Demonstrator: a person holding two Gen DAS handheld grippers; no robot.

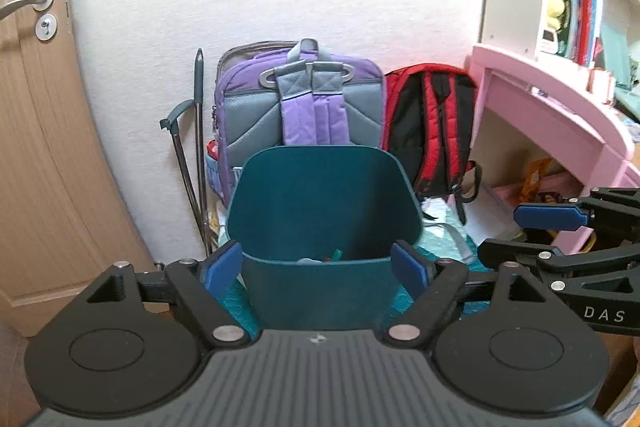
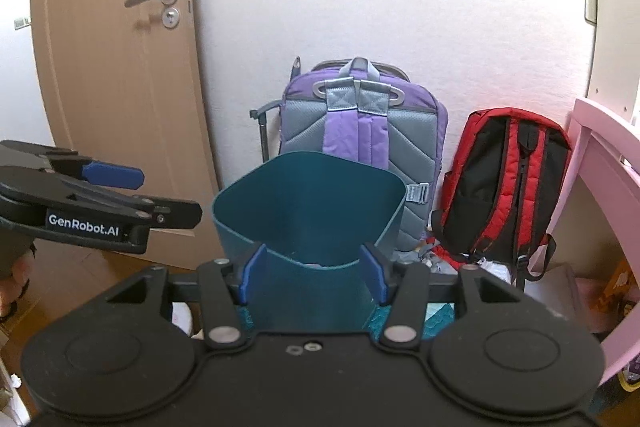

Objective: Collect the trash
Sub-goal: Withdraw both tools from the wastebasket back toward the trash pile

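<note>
A dark teal trash bin [image 1: 324, 211] stands on the floor in front of two backpacks; it also shows in the right wrist view [image 2: 308, 211]. Bits of trash [image 1: 320, 259] lie at its bottom. My left gripper [image 1: 320, 269] is open, its blue pads either side of the bin's near rim, holding nothing. My right gripper [image 2: 314, 273] is open too, pads flanking the near rim, empty. The right gripper shows from the side in the left wrist view [image 1: 552, 223], and the left gripper shows at the left of the right wrist view [image 2: 120, 183].
A purple and grey backpack [image 1: 300, 107] and a red and black backpack [image 1: 432, 123] lean on the white wall. A wooden door [image 2: 116, 87] is at the left. A pink desk [image 1: 560, 115] with shelves is at the right. A teal mat [image 2: 436, 315] lies under the bin.
</note>
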